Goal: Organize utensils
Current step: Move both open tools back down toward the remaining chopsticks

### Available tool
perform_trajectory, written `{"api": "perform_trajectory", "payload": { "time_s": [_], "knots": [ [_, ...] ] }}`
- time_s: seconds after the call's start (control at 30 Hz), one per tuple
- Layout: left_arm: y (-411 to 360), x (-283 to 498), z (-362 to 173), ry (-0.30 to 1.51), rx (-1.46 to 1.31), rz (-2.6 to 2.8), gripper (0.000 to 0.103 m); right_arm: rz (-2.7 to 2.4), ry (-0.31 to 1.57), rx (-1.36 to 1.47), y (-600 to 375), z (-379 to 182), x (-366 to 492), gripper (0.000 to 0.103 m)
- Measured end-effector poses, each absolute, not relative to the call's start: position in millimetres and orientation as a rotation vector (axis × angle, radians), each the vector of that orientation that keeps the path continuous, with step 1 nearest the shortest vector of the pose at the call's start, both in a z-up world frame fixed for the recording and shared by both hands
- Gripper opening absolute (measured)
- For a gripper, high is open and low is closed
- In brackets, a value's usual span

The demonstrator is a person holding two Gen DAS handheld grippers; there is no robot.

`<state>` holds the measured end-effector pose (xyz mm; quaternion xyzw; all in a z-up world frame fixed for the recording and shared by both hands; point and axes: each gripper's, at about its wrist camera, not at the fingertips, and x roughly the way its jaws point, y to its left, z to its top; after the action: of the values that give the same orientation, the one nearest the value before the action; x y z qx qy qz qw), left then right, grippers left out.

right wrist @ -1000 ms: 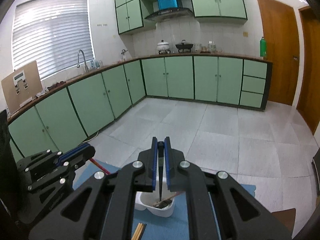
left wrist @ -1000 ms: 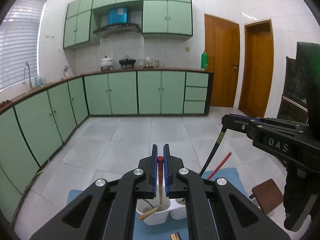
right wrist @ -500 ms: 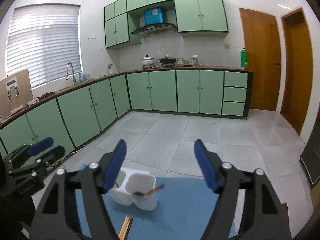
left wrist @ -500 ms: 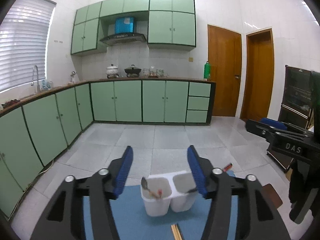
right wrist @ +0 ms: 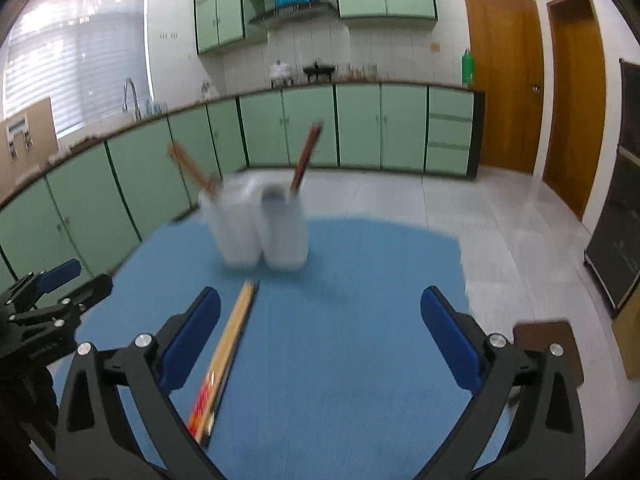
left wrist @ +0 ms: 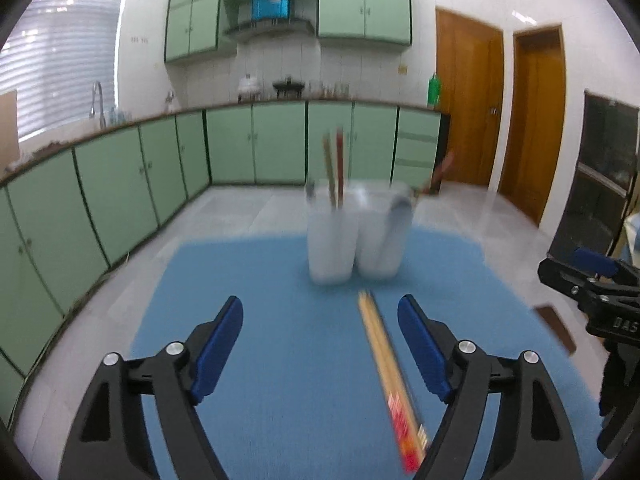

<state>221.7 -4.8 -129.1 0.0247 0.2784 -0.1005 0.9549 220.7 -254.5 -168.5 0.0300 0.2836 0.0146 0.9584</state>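
Observation:
A white two-compartment utensil holder [left wrist: 356, 236] stands at the far middle of a blue mat [left wrist: 248, 304], with chopsticks standing in its left cup and a utensil leaning from its right cup. It also shows in the right wrist view [right wrist: 262, 232]. A pair of wooden chopsticks [left wrist: 384, 356] lies on the mat in front of it, also in the right wrist view [right wrist: 226, 348]. My left gripper [left wrist: 320, 344] is open and empty, low over the mat, the chopsticks just inside its right finger. My right gripper [right wrist: 320, 336] is open and empty, the chopsticks by its left finger.
A small brown block [right wrist: 548, 344] lies off the mat's right edge. The right gripper shows at the right of the left wrist view [left wrist: 592, 292]; the left gripper at the left of the right wrist view [right wrist: 44, 308]. Green cabinets and wooden doors lie beyond.
Both grippers let go of their utensils into the holder, opened wide, then drew back and dropped low over the mat. The loose chopsticks now lie between them.

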Motion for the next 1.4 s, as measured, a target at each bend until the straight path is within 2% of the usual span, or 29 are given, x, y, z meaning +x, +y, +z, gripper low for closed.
{"api": "perform_trajectory", "payload": {
  "time_s": [0.23, 0.4, 0.53, 0.6, 0.77, 0.93, 1.23, 1.4],
  "knots": [
    [10.7, 205.2, -194.1, 0.71, 0.056, -0.144, 0.078, 0.035, 0.711, 0.086, -222.2, -226.8, 201.2, 0.097],
    [20.5, 197.2, -215.4, 0.76, 0.064, -0.109, 0.078, 0.051, 0.766, 0.064, -202.9, -247.2, 195.1, 0.095],
    [24.6, 191.2, -223.6, 0.794, 0.075, -0.103, 0.078, 0.077, 0.806, 0.057, -191.3, -256.2, 194.3, 0.08],
    [25.0, 188.8, -224.6, 0.799, 0.075, -0.101, 0.078, 0.089, 0.825, 0.059, -186.5, -260.0, 194.9, 0.078],
    [27.1, 187.1, -227.0, 0.818, 0.084, -0.09, 0.078, 0.12, 0.857, 0.062, -178.7, -263.0, 195.9, 0.064],
    [29.1, 188.1, -230.9, 0.834, 0.074, -0.085, 0.078, 0.135, 0.883, 0.031, -167.4, -268.7, 196.2, 0.057],
    [27.9, 190.2, -232.3, 0.847, 0.076, -0.086, 0.078, 0.073, 0.877, -0.005, -176.6, -266.5, 197.4, 0.055],
    [26.9, 190.3, -232.8, 0.848, 0.083, -0.084, 0.079, 0.16, 0.878, 0.091, -188.9, -264.4, 187.6, 0.053]
  ]
}}
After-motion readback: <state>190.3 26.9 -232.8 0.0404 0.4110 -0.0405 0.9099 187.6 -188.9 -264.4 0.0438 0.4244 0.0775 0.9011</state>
